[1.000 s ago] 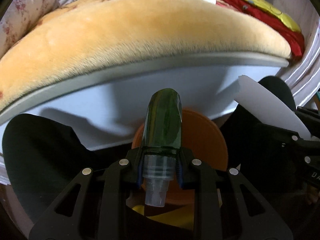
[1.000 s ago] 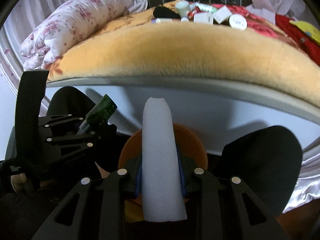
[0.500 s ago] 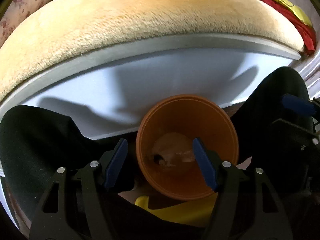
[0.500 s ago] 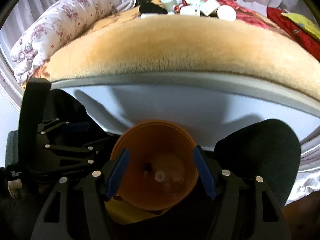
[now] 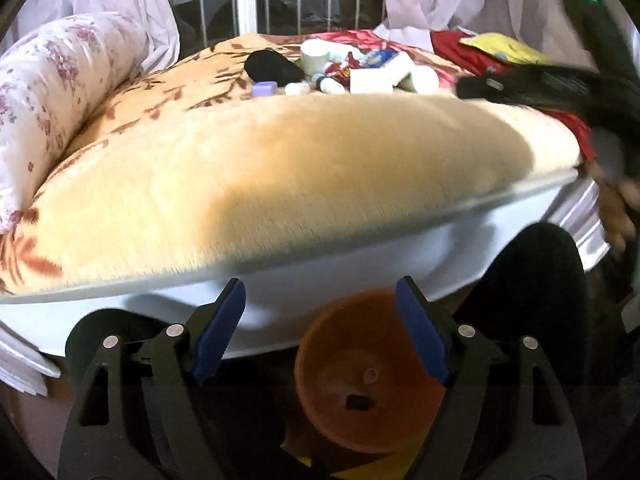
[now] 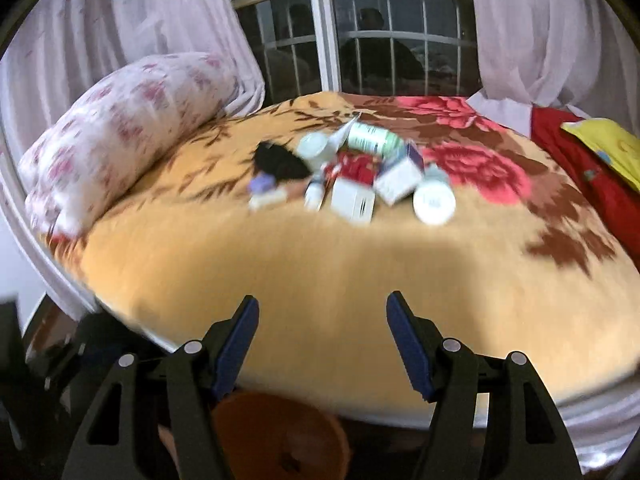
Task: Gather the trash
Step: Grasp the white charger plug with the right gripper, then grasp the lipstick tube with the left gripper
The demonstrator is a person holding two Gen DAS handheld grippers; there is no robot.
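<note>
Both grippers, left [image 5: 320, 328] and right [image 6: 322, 344], have lifted from the orange bin [image 5: 370, 380], fingers spread, empty.

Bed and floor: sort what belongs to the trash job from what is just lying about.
Part of the job:
- orange bin
- pile of small bottles, boxes and tubs on the blanket
- left hand-held gripper and right hand-held gripper, both open and empty

Just lying about:
- floral pillow
- yellow cushion
- curtains
- window bars
</note>
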